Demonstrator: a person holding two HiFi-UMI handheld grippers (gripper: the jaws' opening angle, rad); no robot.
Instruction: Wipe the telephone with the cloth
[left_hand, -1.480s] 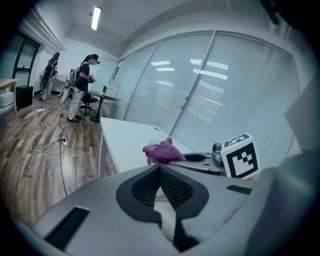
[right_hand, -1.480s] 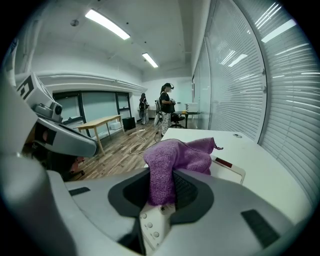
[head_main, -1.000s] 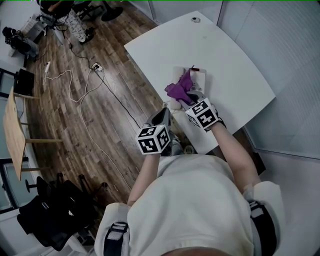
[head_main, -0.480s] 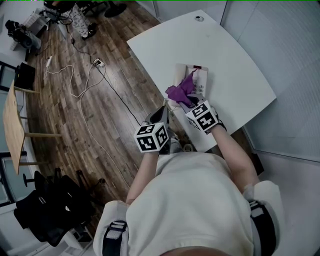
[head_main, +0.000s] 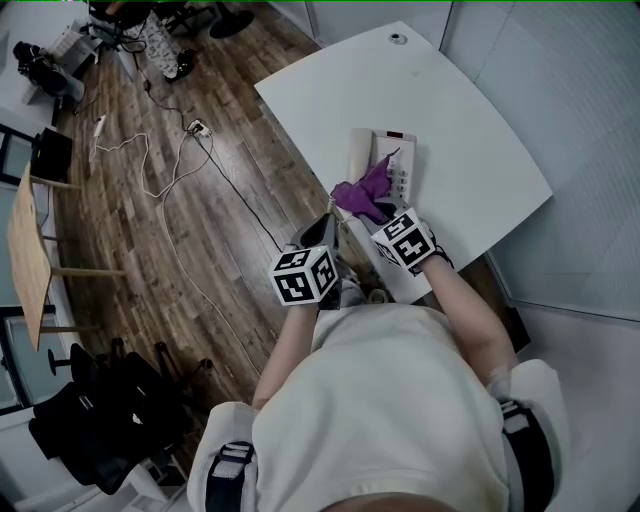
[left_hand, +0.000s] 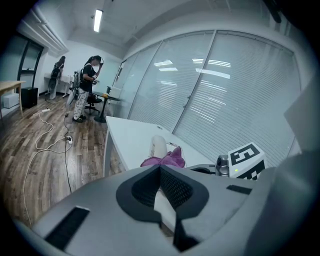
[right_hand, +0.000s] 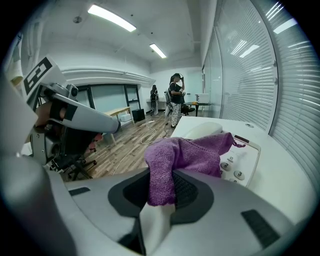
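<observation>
Far left in the head view it's just wood floor (head_main: 120, 270) with white cables (head_main: 165, 185) snaking over it. In the left gripper view a couple of people (left_hand: 89, 87) are standing way off at the back of the room.

Moving in, the left tongs (head_main: 325, 228) hang by the near left edge of the white surface (head_main: 460, 110). Their jaws are pressed together with nothing in them, which is really obvious in the left gripper view. They're close to the cloth but not touching it or the phone.

Next is the purple cloth (head_main: 365, 188). It's bunched up on the near end of the telephone (head_main: 390, 150). From the right gripper view it's draped between the handset (right_hand: 202, 131) on the left and the keypad (right_hand: 235, 167) on the right, with one corner poking out toward the far end. I think it's resting on the phone body, but the angle from up top isn't great, so don't quote me. The telephone lies flat in the middle of the surface, with its long side running away from the person.

The right tongs (head_main: 375, 212) are just right of the cloth. They're pinching its near end, and a fold of purple hangs down between the closed jaws. They come at the phone from the near side, angled downward.

Past that it's bare white surface, and then the blinds (right_hand: 270, 75) on the glass wall.
</observation>
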